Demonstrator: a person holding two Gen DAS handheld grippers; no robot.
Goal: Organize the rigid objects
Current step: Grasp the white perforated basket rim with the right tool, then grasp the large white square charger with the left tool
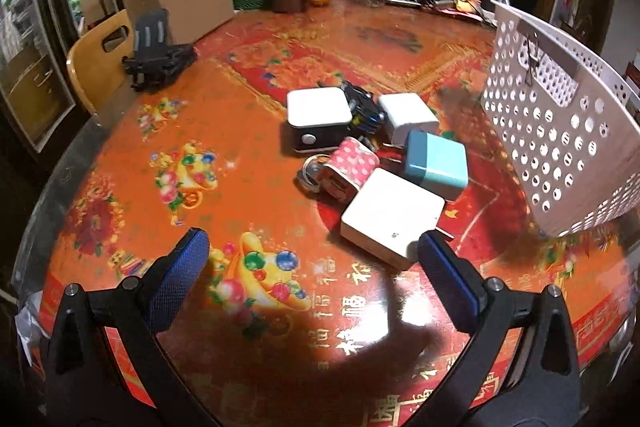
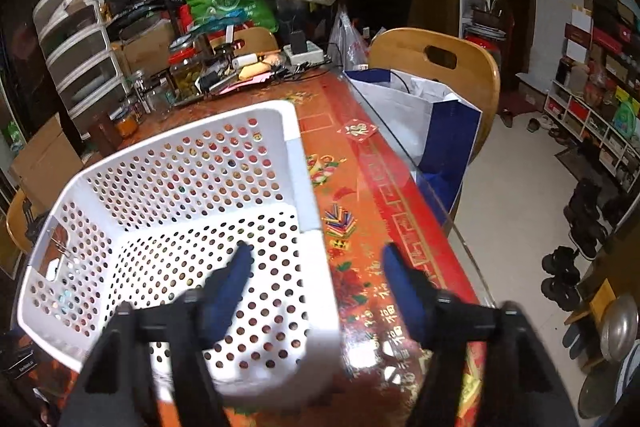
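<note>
Left wrist view: cluster of small boxes mid-table (image 1: 120,187) — large white box (image 1: 390,217) nearest, teal box (image 1: 438,167) and pink dotted tin (image 1: 352,167) just behind, black-and-white box (image 1: 318,119) and white charger (image 1: 408,119) farther back. White perforated basket (image 1: 560,131) right of the white box, tilted. Left tongs (image 1: 316,267) apart, empty, just short of the white box. Right tongs (image 2: 316,271) apart, straddling the basket's near wall (image 2: 308,179), clamped on nothing.
</note>
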